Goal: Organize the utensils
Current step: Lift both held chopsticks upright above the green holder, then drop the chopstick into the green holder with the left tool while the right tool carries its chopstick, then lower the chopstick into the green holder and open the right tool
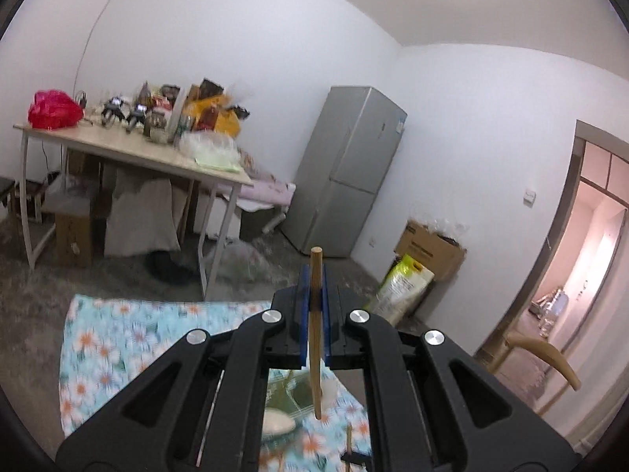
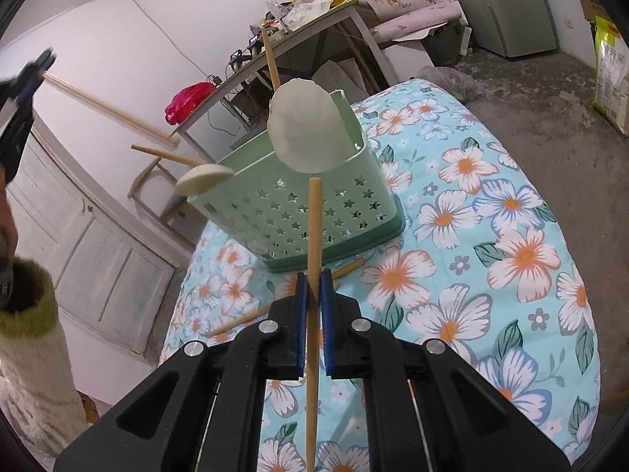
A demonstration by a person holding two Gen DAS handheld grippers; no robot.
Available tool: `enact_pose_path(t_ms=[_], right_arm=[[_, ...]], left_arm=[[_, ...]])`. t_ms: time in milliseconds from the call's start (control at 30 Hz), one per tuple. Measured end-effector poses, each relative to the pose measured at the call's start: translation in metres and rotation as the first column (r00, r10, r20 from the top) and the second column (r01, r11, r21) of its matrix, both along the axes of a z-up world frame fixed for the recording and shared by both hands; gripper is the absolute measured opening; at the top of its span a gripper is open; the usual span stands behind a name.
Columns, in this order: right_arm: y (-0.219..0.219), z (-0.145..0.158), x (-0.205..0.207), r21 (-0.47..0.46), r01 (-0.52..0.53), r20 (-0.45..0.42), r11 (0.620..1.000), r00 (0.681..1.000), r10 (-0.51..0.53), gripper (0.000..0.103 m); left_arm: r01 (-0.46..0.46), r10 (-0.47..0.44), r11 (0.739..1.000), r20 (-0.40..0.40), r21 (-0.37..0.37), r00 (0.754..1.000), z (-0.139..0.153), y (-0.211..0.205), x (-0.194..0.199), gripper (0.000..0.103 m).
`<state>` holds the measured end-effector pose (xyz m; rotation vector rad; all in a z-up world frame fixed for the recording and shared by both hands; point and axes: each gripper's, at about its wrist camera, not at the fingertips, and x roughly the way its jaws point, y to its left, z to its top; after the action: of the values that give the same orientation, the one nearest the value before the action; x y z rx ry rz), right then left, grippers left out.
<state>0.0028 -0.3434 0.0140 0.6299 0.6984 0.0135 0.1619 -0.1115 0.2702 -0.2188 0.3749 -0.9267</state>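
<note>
My left gripper is shut on wooden chopsticks, held upright high above the floral table; in the right wrist view it shows at the upper left with the chopsticks slanting down. My right gripper is shut on a wooden chopstick, just in front of the green star-holed basket. The basket holds a white ladle and a white spoon, both wooden-handled.
Two wooden sticks lie on the floral tablecloth beside the basket. Behind stand a cluttered desk, a grey fridge, a cardboard box and a wooden chair. My sleeve is at left.
</note>
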Motion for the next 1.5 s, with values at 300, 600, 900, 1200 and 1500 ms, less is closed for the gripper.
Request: enact_pose_path(t_ms=[300,600,900,1200,1500], right_arm=[[-0.004,0.001,0.003,-0.007,0.013,-0.010,1.000,1.000,-0.013,0.007],[0.000,0.003,0.002,-0.022,0.017,-0.021,1.000,1.000,-0.018,0.007],[0.007,0.005,0.000,-0.029,0.010,-0.018,1.000,1.000,-0.011,0.007],[0.015,0.009,-0.003,-0.035,0.001,-0.009,0.999,1.000,-0.001,0.007],[0.021,0.017,-0.003,-0.053,-0.013,0.003,0.999,1.000,0.013,0.007]], left_arm=[[-0.091,0.089,0.986,0.019,0.139,0.996,-0.038,-0.054,0.037,0.004],[-0.107,0.102,0.977,0.039,0.187,0.994,-0.089,-0.074,0.045,0.005],[-0.106,0.090,0.982,0.105,0.158,0.990,-0.072,-0.043,0.002,0.041],[-0.091,0.082,0.967,0.049,0.238,0.995,-0.099,0.008,-0.038,0.071],[-0.088,0.122,0.942,-0.087,0.324,0.989,-0.167,0.051,-0.060,0.083]])
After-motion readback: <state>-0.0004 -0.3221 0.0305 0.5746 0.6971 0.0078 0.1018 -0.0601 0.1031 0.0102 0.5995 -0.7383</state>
